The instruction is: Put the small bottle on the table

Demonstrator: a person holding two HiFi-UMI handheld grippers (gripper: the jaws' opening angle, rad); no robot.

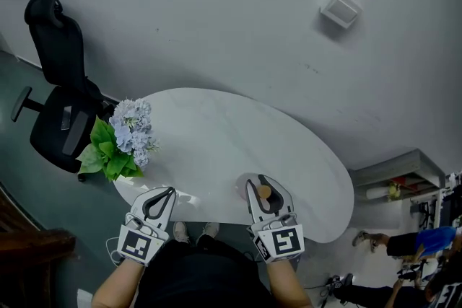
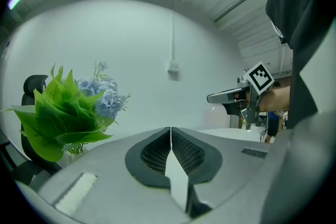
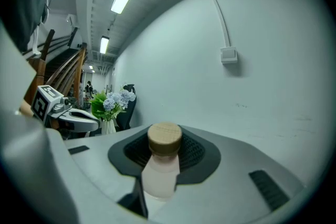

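Your R tool [image 1: 257, 185] pinched the small bottle [image 3: 159, 178], tan cap up, above the white tabletop [image 1: 216, 133]; L tool [image 1: 166, 195] jaws pressed together.

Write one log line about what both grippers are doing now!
left gripper: shut, empty | right gripper: shut on small bottle | table: bottle over near edge
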